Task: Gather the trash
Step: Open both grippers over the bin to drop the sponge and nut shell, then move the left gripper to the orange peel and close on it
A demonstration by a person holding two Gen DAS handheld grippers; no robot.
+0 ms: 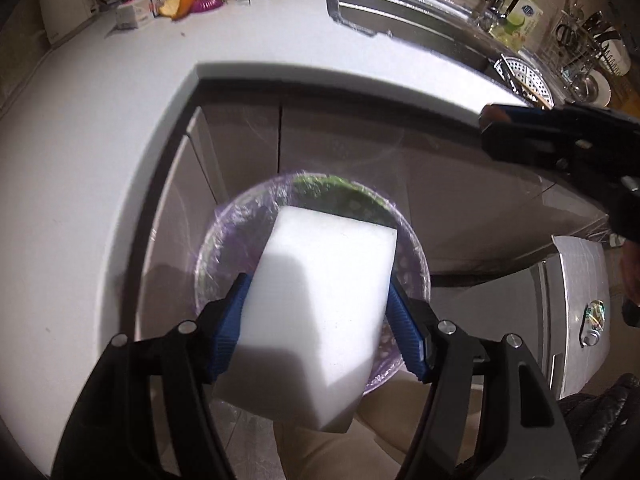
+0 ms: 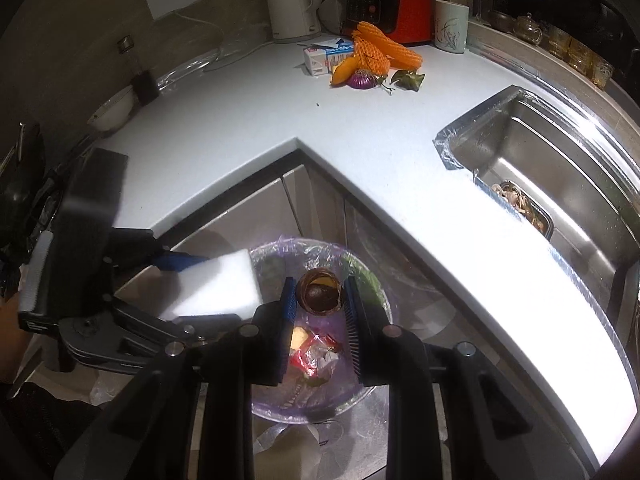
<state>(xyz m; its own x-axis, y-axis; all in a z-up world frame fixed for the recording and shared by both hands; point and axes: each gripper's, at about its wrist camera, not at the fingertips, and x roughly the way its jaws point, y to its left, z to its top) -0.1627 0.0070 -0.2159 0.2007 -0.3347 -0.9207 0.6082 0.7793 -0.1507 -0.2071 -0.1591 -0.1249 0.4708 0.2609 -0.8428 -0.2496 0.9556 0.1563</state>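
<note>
My left gripper (image 1: 318, 300) is shut on a white foam block (image 1: 320, 304) and holds it over the purple-lined trash bin (image 1: 416, 256) on the floor below the counter corner. The block also shows in the right wrist view (image 2: 216, 284), at the bin's left rim. My right gripper (image 2: 320, 292) is shut on a brown round fruit shell (image 2: 321, 290) above the same bin (image 2: 260, 404). Red wrappers (image 2: 308, 354) and green scraps lie inside the bin. My right gripper also shows in the left wrist view (image 1: 490, 118), at the right.
On the white counter (image 2: 380, 152) lie orange foam nets (image 2: 380, 46), a milk carton (image 2: 320, 58), a purple onion (image 2: 362, 79) and a leaf. A steel sink (image 2: 540, 160) is at the right. A kettle (image 2: 292, 0) and a red appliance (image 2: 390, 6) stand at the back.
</note>
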